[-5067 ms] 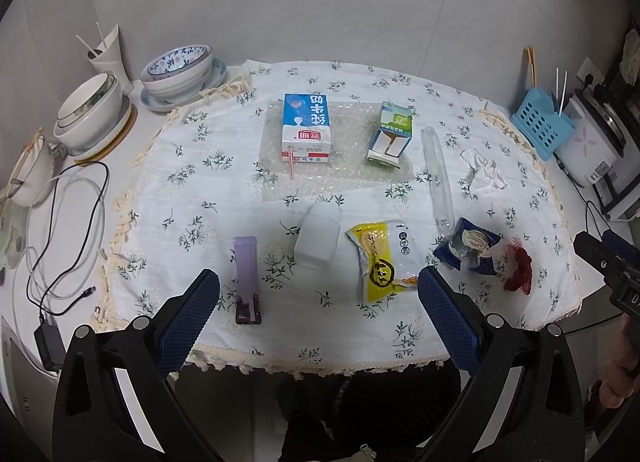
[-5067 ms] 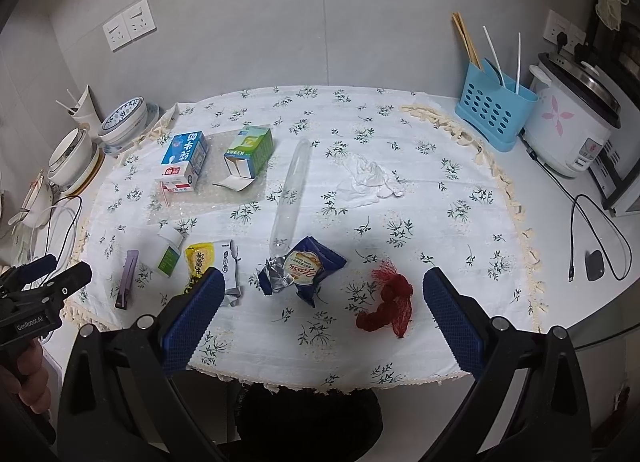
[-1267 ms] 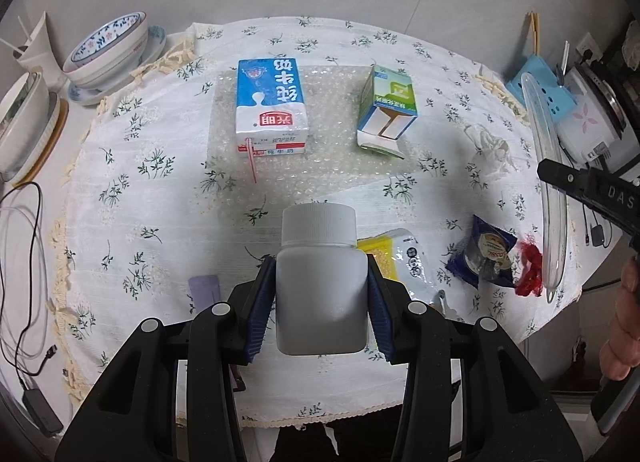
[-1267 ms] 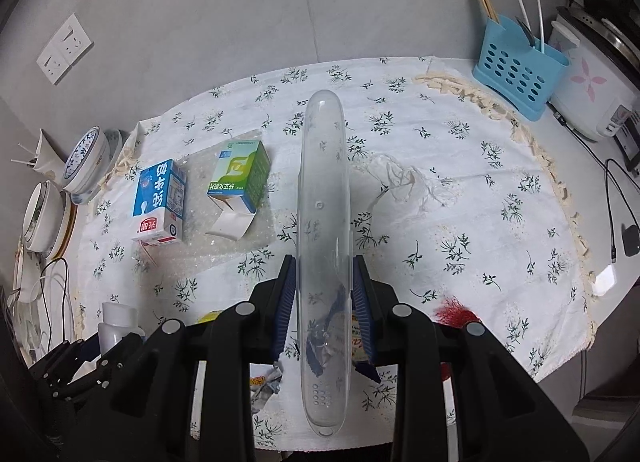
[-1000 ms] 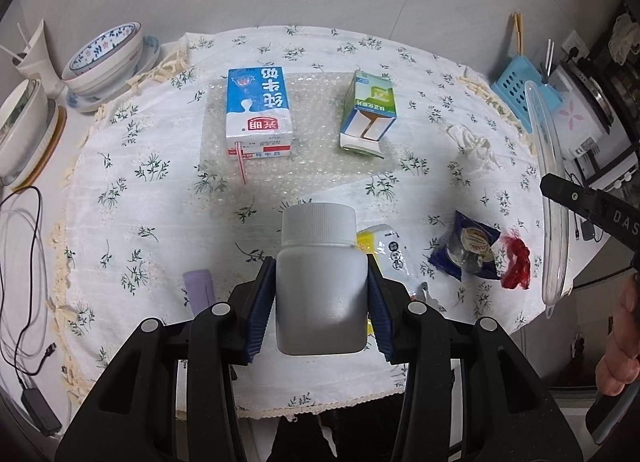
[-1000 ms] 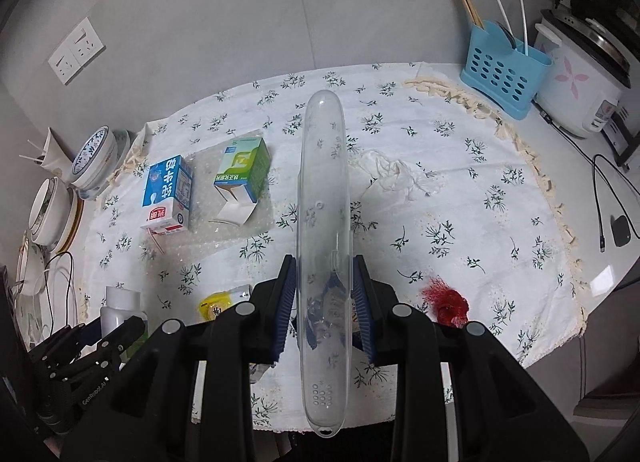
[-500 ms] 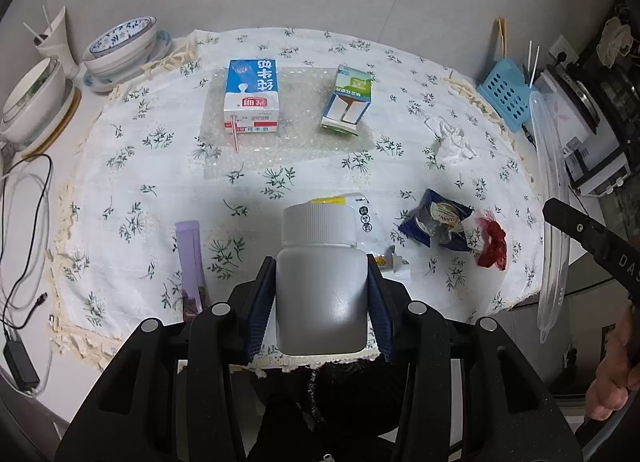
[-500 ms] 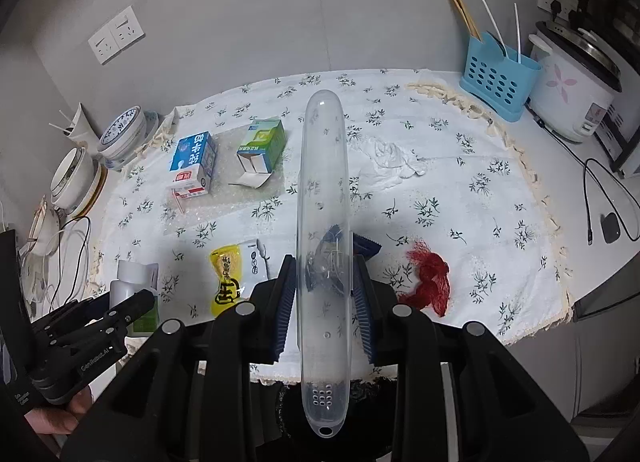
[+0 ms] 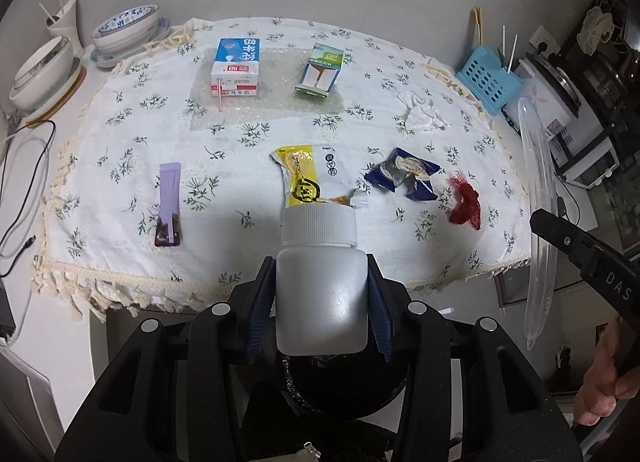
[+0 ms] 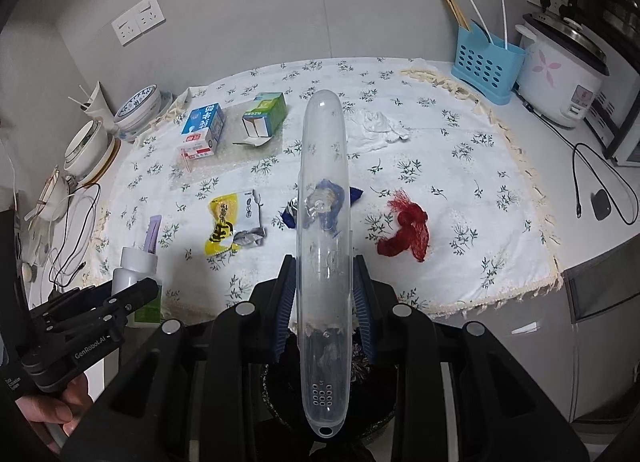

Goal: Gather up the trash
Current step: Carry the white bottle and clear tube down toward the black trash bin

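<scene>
— What are your grippers doing?
— Your left gripper [image 9: 322, 302] is clamping the bottle [image 9: 321, 294]; your right gripper [image 10: 324, 302] is clamping the clear tube [image 10: 323, 230], both hanging off the table's [image 10: 460, 198] near edge.

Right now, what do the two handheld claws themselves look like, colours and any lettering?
Both are matte black plastic frames with round silver screw heads and ribbed blue pads inside the fingers. The left claw reads "GenRobot.AI" in white along its side; the right claw shows white "DAS". No cables or sleeves are visible.
</scene>
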Demonstrator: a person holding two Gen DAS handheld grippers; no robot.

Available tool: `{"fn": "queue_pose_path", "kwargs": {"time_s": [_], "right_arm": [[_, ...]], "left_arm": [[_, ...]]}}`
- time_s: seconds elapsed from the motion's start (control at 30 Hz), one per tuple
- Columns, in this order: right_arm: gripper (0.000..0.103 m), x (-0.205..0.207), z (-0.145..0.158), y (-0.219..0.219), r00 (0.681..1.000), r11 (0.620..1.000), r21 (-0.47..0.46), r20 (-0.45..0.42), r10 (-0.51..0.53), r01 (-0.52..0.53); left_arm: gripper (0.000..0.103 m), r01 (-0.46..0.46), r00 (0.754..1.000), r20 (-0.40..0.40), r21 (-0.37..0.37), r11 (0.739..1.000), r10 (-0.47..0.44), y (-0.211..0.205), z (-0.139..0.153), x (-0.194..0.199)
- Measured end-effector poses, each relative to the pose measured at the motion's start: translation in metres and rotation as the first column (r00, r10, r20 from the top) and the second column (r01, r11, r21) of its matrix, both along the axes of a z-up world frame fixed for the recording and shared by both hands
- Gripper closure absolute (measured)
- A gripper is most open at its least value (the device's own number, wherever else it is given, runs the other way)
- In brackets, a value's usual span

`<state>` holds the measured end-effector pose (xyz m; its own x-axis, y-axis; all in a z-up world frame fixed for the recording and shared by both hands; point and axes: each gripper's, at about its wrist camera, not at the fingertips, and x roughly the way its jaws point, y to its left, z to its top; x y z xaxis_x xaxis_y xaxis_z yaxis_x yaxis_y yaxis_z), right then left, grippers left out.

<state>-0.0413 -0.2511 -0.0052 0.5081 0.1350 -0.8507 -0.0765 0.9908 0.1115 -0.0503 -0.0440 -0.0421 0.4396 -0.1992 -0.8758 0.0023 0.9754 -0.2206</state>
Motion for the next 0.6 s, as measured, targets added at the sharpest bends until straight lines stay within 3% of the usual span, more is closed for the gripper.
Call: {"fn": "queue_pose_path", "kwargs": {"time_s": [0.6], "right_arm": [[0.076,-0.058,-0.04,-0.031,0.998,0.998,0.01,-0.039,0.056,-0.055]], "left_arm": [[0.061,0.024,0.999,-0.048,0.01,1.0,-0.024,-0.04,-0.041,-0.047]]}}
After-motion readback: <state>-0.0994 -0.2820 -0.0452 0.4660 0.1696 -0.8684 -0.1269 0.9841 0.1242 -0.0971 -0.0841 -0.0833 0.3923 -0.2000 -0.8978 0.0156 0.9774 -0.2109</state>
